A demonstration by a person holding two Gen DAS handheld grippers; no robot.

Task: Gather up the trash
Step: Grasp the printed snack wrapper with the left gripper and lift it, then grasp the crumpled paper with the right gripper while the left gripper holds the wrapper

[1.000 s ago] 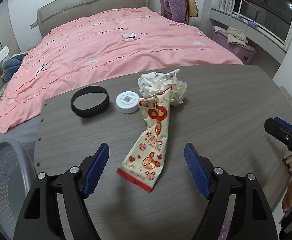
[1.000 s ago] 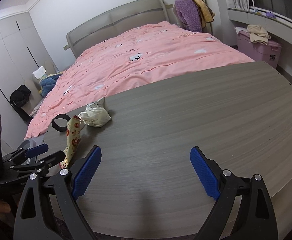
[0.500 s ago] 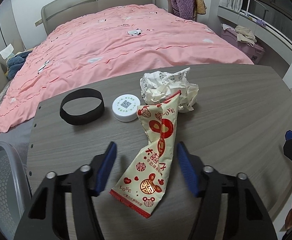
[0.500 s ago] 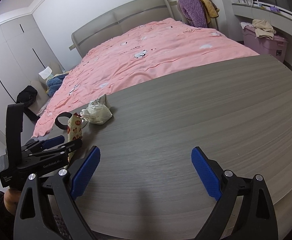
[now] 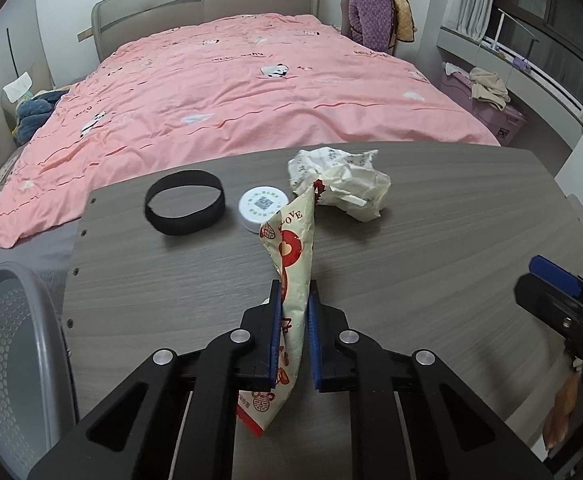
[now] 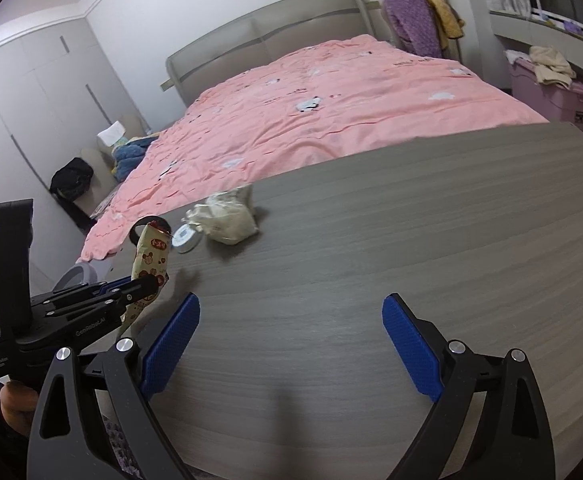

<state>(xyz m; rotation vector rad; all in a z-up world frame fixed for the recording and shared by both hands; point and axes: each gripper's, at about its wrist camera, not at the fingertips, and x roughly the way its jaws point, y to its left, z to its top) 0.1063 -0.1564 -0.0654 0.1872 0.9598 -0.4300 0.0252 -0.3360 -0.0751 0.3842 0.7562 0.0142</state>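
My left gripper [image 5: 294,300] is shut on a cream snack wrapper with red hearts [image 5: 291,248], which stands up between the blue pads and is lifted off the grey wooden table [image 5: 431,240]. The wrapper also shows in the right wrist view [image 6: 151,252]. A crumpled white paper ball [image 5: 343,182] lies on the table just beyond it. My right gripper [image 6: 291,320] is open and empty above the table, to the right of the left gripper [image 6: 147,284].
A black band [image 5: 185,202] and a small round white lid [image 5: 263,208] lie on the table's far left. A grey mesh bin [image 5: 7,352] stands off the table's left edge. A pink bed [image 5: 231,80] lies behind the table.
My left gripper has closed on the snack wrapper and raised it, so the wrapper now stands upright. The right gripper has stayed open and shifted only slightly.
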